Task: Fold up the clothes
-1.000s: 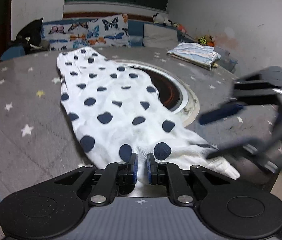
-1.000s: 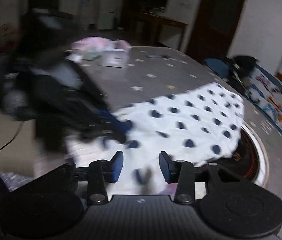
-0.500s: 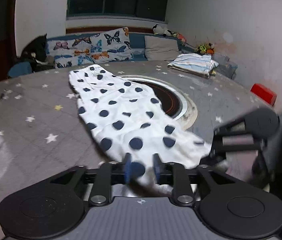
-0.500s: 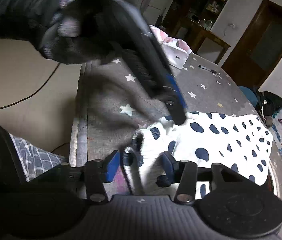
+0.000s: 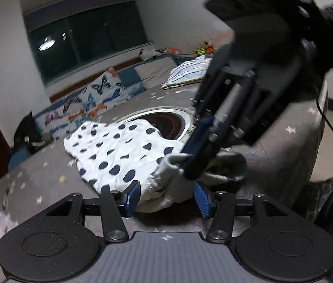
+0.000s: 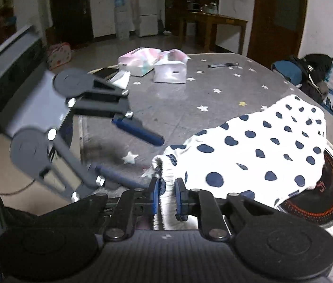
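Grey star-print surface point(image 6: 180, 99), round hob point(image 6: 331, 184) set into it. White garment with navy dots point(image 6: 260, 146) spread on it, one edge overlapping the hob. Far side in the right wrist view: two pink-white boxes point(image 6: 170, 67), a pen point(image 6: 223, 64); in the left wrist view, folded striped cloth point(image 5: 190, 70) at the far edge.

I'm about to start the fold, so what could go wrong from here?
Only the right gripper pinches the polka-dot garment; the left gripper is open, so lifting now may drag it lopsided. The far part lies over the round inset in the table and could catch on its rim.
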Motion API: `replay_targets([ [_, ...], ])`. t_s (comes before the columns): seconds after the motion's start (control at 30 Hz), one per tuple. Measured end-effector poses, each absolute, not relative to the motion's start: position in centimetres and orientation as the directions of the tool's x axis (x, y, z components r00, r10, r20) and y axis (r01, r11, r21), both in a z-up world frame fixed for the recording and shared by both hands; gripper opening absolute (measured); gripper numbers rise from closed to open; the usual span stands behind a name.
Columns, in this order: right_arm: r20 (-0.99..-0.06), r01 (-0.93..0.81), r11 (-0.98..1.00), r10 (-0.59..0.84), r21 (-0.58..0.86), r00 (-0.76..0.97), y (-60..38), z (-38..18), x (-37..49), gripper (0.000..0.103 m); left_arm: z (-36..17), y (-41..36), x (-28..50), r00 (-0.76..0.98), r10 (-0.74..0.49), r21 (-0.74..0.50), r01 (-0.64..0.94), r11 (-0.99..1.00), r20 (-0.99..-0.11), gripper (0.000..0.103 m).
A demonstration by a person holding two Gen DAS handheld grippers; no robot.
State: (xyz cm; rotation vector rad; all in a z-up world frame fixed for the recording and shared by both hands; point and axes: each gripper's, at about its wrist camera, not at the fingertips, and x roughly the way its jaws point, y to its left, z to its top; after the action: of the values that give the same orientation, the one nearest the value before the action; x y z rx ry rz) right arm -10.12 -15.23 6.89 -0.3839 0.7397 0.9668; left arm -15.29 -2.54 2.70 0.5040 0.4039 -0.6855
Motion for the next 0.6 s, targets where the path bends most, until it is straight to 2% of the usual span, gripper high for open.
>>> replay_targets([
  [0.17, -0.721, -0.857, 0.513, 0.611, 0.046, 0.327, -15.5, 7.4, -9.8, 0.012, 2.0, -3.6, -15.1, 0.723, -0.491, 0.382, 0.681, 0.625, -0.485, 0.058],
  [0.37, -0.734, -0.871, 0.49, 0.605, 0.037, 0.309, -15.5, 7.4, -9.9, 0.012, 0.2, -5.1, -14.8, 0.745, -0.477, 0.498, 0.666, 0.555, -0.466, 0.06],
  [0.6, -0.745, -0.886, 0.463, 0.6, 0.026, 0.292, -15.0, 7.5, -9.9, 0.012, -0.4, -5.5, -15.2, 0.774, -0.466, 0.575, 0.632, 0.519, -0.429, 0.06],
])
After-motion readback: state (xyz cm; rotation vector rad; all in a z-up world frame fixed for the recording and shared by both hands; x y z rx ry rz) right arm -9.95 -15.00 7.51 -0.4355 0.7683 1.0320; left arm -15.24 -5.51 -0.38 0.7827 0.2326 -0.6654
